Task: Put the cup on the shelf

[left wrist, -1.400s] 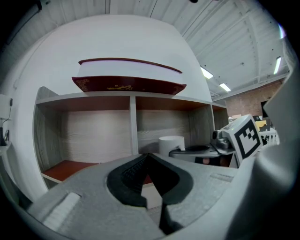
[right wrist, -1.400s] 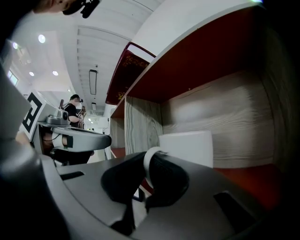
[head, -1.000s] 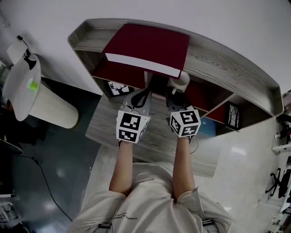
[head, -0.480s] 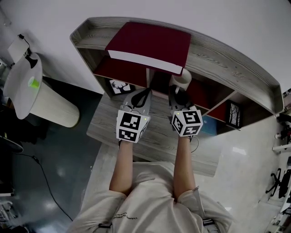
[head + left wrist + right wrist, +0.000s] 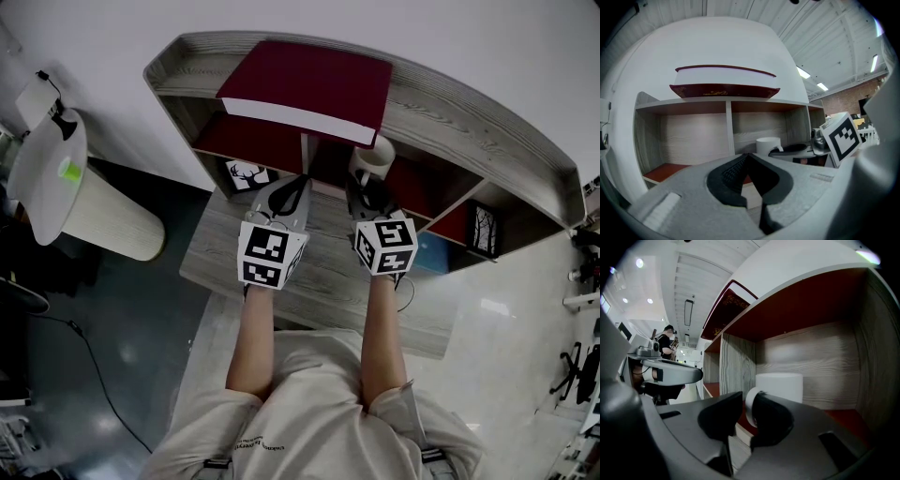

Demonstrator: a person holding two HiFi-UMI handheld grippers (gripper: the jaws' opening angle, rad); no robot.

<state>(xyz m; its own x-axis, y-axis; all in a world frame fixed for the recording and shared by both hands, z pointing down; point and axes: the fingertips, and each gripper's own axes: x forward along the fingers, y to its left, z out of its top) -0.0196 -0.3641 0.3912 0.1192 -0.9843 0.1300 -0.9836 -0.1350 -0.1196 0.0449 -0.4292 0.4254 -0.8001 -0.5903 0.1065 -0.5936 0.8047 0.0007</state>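
Observation:
The white cup [image 5: 373,159] is at the mouth of a middle shelf compartment, and whether it rests on the red floor I cannot tell. In the right gripper view the cup [image 5: 779,387] stands upright just ahead, its handle [image 5: 751,406] pinched between the jaws. My right gripper [image 5: 367,192] is shut on that handle. My left gripper [image 5: 291,192] hovers beside it to the left, shut and holding nothing, its tips [image 5: 747,157] meeting in front of the shelf divider. From the left gripper view the cup [image 5: 768,144] shows to the right.
The grey wooden shelf [image 5: 469,131] carries a large dark red book [image 5: 305,89] on top. A deer picture [image 5: 246,173] and a tree picture [image 5: 483,232] stand in lower compartments. The desk [image 5: 319,277] lies under both grippers. A round white stand [image 5: 56,178] is at the left.
Both grippers have edged forward toward the shelf, and the cup has gone a little deeper under the shelf top.

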